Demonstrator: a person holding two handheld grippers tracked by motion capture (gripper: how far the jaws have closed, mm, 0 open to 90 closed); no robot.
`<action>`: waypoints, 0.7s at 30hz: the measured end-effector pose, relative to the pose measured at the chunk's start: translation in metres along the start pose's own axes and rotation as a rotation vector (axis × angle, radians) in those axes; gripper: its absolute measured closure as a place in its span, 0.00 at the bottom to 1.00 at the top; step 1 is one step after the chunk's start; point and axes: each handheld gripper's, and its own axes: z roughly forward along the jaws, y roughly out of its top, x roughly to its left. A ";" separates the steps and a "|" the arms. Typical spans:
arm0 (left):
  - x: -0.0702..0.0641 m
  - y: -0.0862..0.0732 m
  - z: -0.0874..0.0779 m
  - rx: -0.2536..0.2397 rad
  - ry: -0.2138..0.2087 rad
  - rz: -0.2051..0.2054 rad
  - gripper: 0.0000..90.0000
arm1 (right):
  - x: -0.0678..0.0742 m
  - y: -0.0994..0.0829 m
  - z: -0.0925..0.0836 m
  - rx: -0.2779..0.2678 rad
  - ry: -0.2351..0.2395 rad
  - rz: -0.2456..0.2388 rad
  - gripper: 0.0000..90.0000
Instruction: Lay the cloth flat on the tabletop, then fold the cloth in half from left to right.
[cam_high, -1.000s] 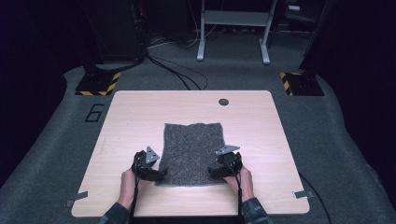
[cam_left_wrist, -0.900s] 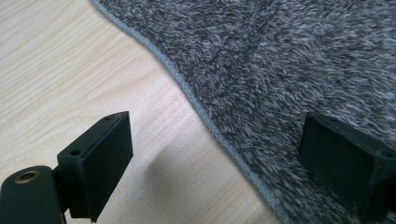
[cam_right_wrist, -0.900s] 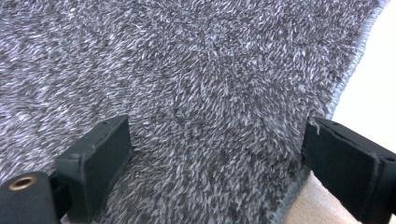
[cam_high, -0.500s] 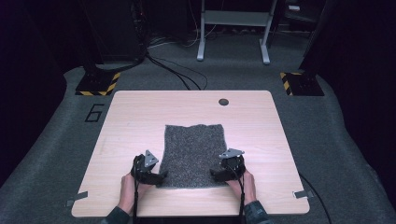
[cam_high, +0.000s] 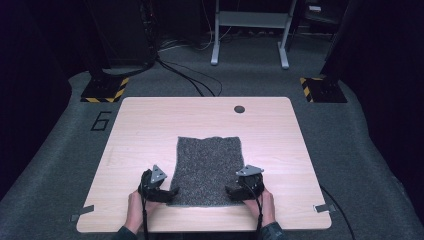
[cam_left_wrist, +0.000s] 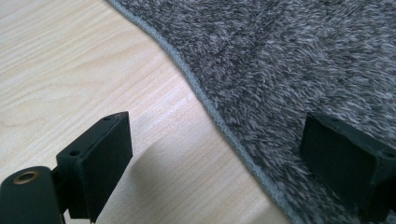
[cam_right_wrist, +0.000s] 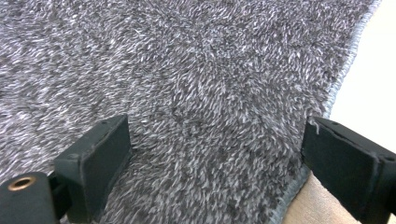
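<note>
Both grippers, the left gripper (cam_high: 167, 192) and the right gripper (cam_high: 231, 191), stand with jaws wide apart and gripping nothing, each straddling a near corner edge of the grey fleecy cloth (cam_high: 207, 167) lying flat on the wooden table (cam_high: 150, 125).

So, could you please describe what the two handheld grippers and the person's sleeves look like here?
Both the left gripper and the right gripper are black, each topped by a grey three-cornered plate, with a dark cable trailing back along the forearm. In the gripper views the jaws are flat black rectangular blocks with small screw holes, and a brass-coloured ring shows at the lower left. Dark sleeves cover the forearms.
</note>
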 end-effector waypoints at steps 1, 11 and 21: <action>0.001 0.001 0.000 0.000 -0.003 -0.009 0.07 | -0.001 -0.001 0.000 -0.005 0.001 -0.012 0.09; 0.016 0.018 -0.012 -0.041 -0.003 -0.035 0.07 | -0.002 0.002 -0.001 -0.008 -0.007 0.004 0.07; 0.039 0.039 -0.008 -0.057 -0.014 -0.067 0.05 | 0.018 0.023 -0.024 -0.078 0.046 -0.024 0.09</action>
